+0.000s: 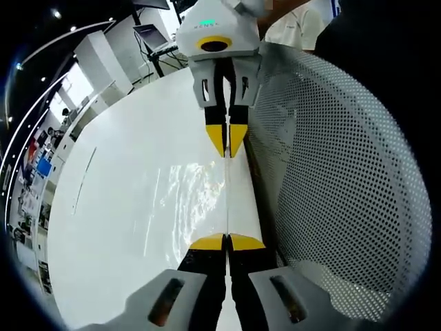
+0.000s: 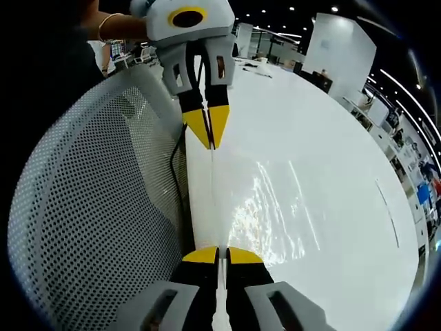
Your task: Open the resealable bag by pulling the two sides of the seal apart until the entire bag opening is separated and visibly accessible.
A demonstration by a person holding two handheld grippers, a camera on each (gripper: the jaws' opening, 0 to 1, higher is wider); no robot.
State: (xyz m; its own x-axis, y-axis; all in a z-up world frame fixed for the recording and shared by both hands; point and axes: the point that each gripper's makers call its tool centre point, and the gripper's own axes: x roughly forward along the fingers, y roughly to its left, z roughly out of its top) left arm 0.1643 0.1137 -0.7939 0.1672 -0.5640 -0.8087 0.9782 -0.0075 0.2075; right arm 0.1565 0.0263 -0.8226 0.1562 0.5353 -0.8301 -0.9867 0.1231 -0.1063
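Currently both sets of fingers are pinched shut on the bag (image 1: 186, 200), stretched taut between left gripper (image 1: 226, 241) and right gripper (image 2: 217, 255) above the desk (image 1: 117, 227), mid-frame. We judge: regrip opposite seal lips, then pull apart evenly.

The left hand-held gripper (image 1: 227, 243) has yellow fingertips on black jaws with grey housings at the bottom of the left gripper view; the right hand-held gripper (image 2: 222, 256) shows the same colours at the bottom of the right gripper view. The bag (image 1: 186, 200) is clear with glinting white highlights, lying on a plain white tabletop (image 1: 110, 227). The mesh chair back (image 1: 337, 172) at the right of the left gripper view is white, patterned with rows of small dark holes.
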